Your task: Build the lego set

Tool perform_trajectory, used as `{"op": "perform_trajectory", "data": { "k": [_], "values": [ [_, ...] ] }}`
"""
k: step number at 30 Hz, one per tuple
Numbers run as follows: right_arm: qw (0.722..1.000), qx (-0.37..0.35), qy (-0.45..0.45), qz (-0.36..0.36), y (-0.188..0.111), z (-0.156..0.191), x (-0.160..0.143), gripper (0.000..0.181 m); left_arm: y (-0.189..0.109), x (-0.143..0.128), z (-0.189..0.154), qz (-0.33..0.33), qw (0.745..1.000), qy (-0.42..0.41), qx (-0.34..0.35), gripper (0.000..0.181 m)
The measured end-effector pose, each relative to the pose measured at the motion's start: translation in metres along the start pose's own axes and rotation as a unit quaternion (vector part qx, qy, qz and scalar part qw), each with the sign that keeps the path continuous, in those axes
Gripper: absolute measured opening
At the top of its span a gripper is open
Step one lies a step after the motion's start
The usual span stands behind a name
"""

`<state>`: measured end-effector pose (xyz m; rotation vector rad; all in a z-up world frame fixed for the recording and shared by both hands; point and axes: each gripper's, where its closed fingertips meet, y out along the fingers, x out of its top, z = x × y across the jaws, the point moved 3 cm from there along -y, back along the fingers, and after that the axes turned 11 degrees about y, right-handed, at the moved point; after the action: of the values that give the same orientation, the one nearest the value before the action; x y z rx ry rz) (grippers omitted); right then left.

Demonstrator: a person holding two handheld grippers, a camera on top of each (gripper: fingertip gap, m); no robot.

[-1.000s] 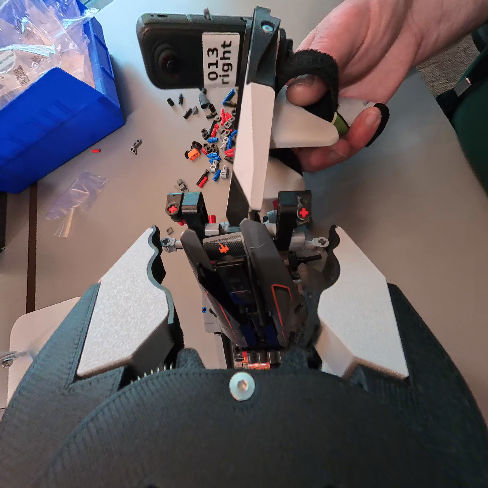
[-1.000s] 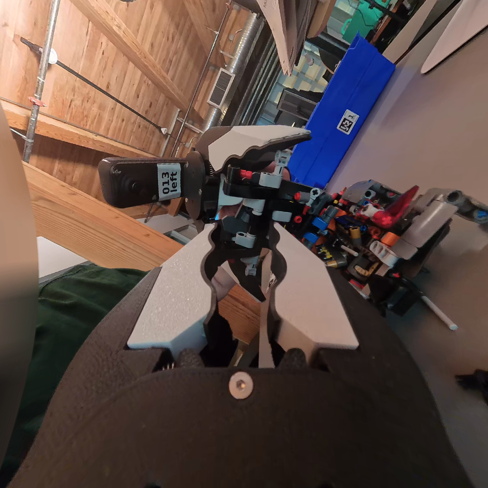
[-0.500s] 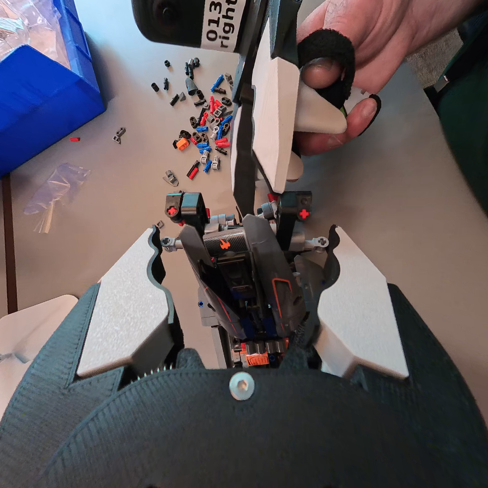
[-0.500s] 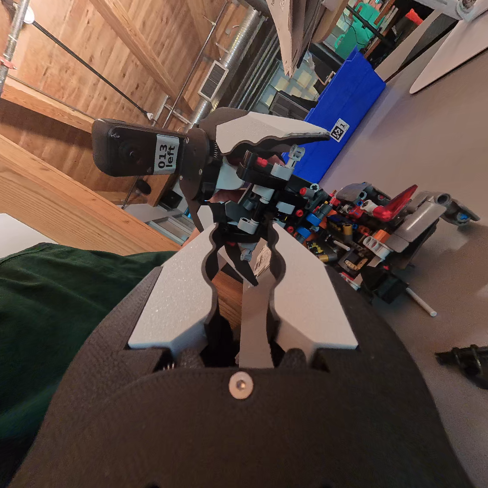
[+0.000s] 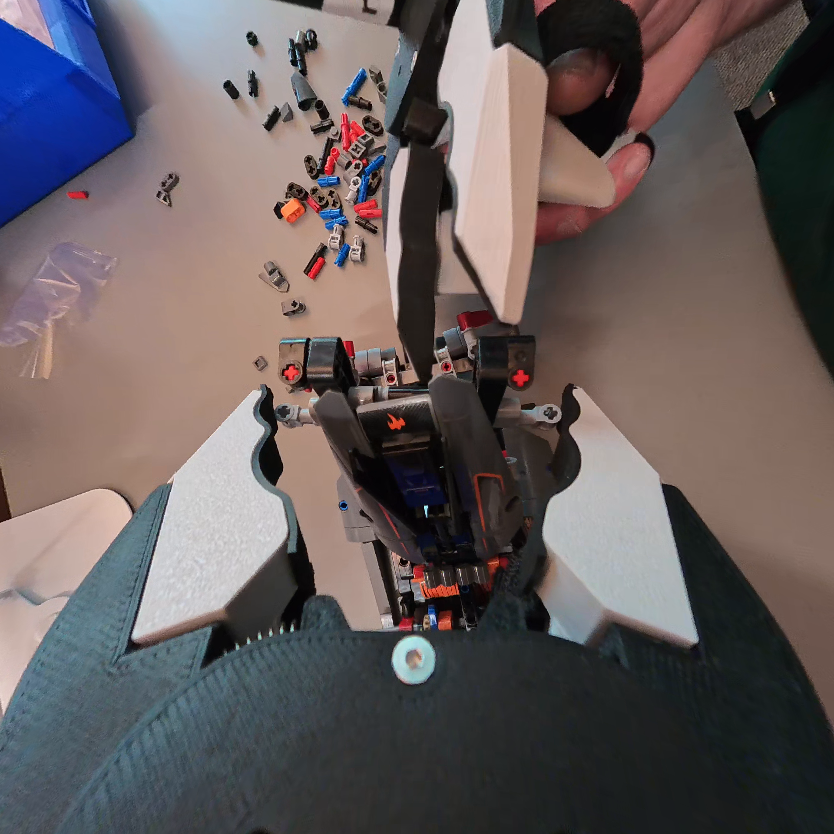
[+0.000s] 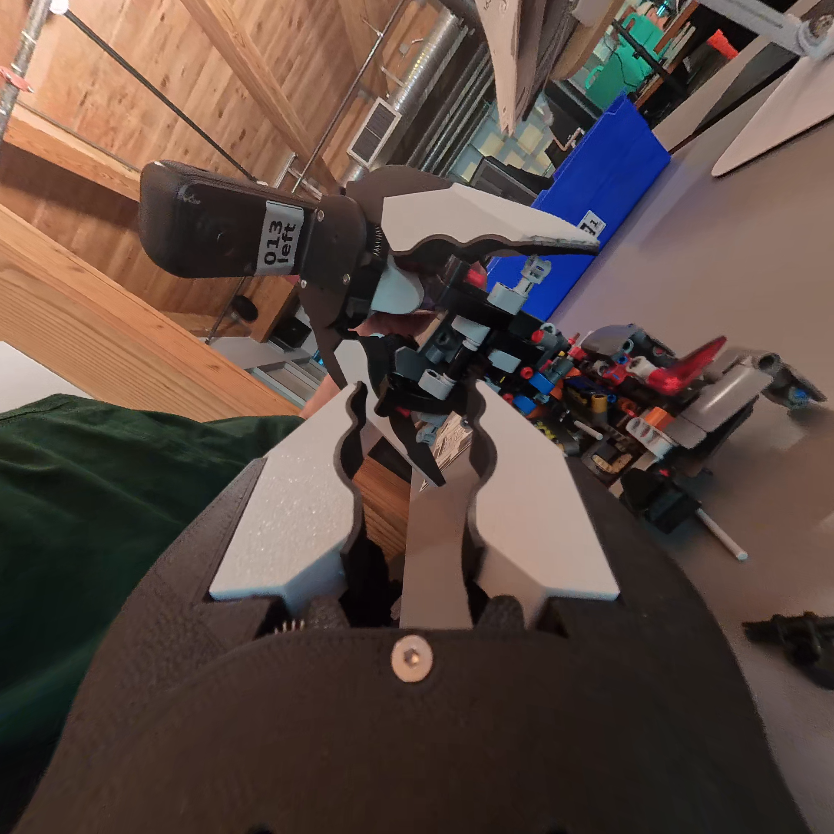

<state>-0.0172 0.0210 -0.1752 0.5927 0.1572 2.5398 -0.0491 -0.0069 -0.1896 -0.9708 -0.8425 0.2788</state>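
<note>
Partly hidden lego model (image 5: 424,456), left gripper (image 5: 415,406) around it

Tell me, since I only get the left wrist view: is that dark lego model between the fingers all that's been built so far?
Observer: No. The right wrist view shows a larger lego assembly lying on the table, with grey panels and a red fin-shaped piece.
Operator: Anything loose next to it?
Observer: Yes, a thin white rod lies on the table right beside it.
Operator: And the blue bin, is there anything on it that I can't see?
Observer: The blue bin has a small square black-and-white tag on the side facing that camera.
</note>
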Motion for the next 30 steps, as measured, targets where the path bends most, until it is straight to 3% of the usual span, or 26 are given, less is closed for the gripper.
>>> {"op": "perform_trajectory", "data": {
  "k": [10, 30],
  "values": [
    [1.000, 0.002, -0.012, 0.013, 0.012, 0.004, -0.001, 0.056, -0.002, 0.001, 0.000, 0.035, 0.999, 0.011, -0.011, 0.121],
    [1.000, 0.000, -0.019, -0.007, 0.009, 0.007, 0.002, 0.056, 0.003, -0.009, 0.002, 0.076, 0.996, 0.003, -0.037, 0.121]
  ]
}}
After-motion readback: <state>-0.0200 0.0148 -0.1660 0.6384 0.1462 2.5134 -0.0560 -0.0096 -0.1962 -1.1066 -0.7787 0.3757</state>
